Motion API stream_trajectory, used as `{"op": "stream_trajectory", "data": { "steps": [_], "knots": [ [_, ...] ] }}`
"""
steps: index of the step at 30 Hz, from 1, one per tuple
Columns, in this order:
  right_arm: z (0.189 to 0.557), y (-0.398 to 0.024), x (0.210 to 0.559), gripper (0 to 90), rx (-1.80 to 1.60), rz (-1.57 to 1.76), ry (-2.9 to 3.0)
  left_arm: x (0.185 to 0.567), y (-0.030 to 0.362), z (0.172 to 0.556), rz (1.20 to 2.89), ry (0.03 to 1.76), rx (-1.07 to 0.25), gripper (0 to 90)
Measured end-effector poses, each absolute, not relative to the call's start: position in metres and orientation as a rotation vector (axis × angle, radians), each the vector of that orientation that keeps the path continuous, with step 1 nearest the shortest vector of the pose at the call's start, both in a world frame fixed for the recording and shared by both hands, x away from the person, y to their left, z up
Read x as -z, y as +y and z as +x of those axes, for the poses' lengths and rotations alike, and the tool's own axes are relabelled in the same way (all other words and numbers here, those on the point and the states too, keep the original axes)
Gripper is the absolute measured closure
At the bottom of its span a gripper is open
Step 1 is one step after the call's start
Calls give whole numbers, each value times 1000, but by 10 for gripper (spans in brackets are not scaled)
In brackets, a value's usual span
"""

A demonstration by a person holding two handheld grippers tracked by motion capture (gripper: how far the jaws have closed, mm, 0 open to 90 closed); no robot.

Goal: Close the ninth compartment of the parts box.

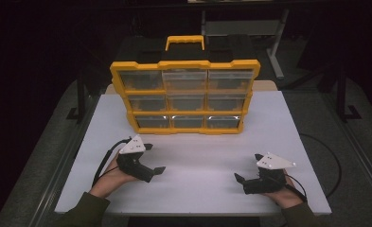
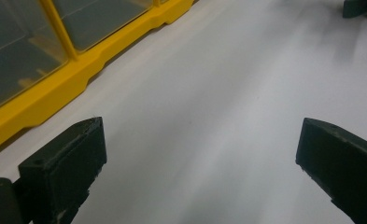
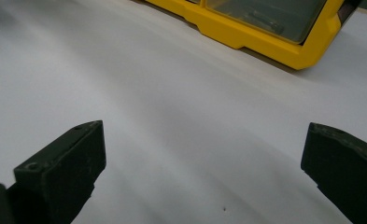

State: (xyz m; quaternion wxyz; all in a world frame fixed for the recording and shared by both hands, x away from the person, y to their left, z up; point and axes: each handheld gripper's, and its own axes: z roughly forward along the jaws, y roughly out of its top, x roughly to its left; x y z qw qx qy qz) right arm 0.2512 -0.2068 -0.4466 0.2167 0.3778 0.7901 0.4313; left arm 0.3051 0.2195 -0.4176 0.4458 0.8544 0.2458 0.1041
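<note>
Both hand-held grippers: left [image 1: 156,158], right [image 1: 246,167], jaws apart, empty | yellow drawer organizer [image 1: 184,97] upright at 12 o'clock, drawers facing them for reach | desk [image 1: 198,156]

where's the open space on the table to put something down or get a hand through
The widest bare patch of the white table lies between the left gripper and right gripper, in front of the yellow organizer. Narrower bare strips run along the organizer's left and right sides. The back middle is crowded: the organizer stands there.
</note>
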Motion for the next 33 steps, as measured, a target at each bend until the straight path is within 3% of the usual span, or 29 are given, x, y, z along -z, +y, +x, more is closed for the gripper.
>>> {"op": "stream_trajectory", "data": {
  "steps": [22, 33],
  "knots": [
    [250, -207, 447, 0, -1194, 1054, 2188, 441, 265, 286, 2134, 674, -305, 16],
    [250, -208, 448, 0, -1188, 1061, 2193, 447, 265, 288, 2140, 675, -307, 16]
  ]
}}
